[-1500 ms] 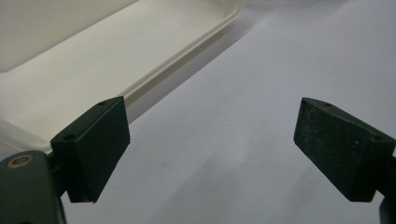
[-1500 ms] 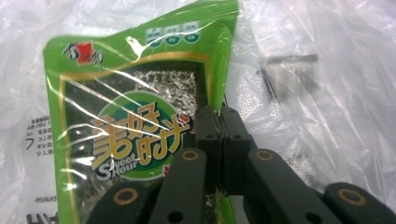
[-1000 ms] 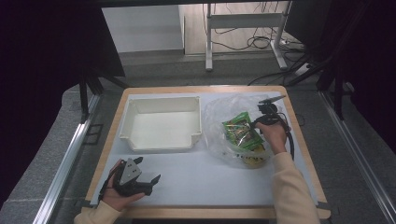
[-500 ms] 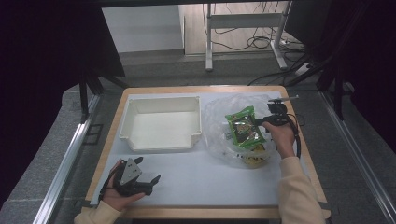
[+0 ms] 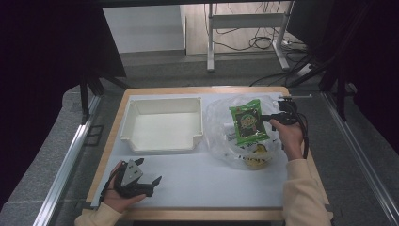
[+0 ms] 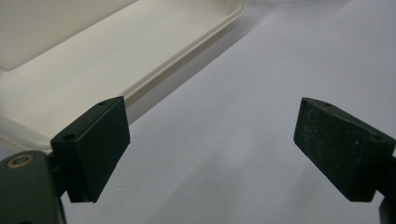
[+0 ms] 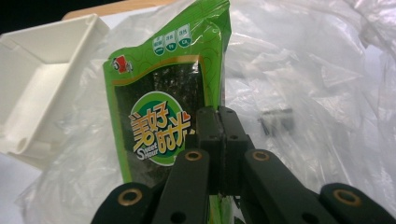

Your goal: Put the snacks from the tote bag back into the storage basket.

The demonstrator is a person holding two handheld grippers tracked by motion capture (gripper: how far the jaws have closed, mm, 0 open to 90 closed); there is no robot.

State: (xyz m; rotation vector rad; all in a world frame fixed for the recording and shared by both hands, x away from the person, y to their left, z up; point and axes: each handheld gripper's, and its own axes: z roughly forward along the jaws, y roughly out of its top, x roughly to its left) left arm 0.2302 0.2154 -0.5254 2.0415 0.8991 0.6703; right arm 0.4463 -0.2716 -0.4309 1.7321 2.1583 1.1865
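A green snack packet (image 5: 248, 122) hangs above a crumpled clear plastic bag (image 5: 221, 141) at the table's right. My right gripper (image 5: 269, 117) is shut on the packet's right edge. Up close, the packet (image 7: 163, 112) shows a dark window and a round yellow logo, and the right gripper (image 7: 219, 135) pinches its edge with jaws pressed together. A yellow item (image 5: 254, 157) lies inside the bag, under the packet. My left gripper (image 5: 153, 183) rests open near the table's front left corner. Its jaws (image 6: 212, 144) stand wide apart over bare white surface.
A white tray (image 5: 162, 143) sits at the back left of the table, with its front wall (image 6: 187, 56) just ahead of the left gripper. The wooden table edge (image 5: 197, 214) runs along the front. Metal rails flank both sides.
The right gripper has lifted the green packet up and back out of the plastic bag. The left gripper has stayed put.
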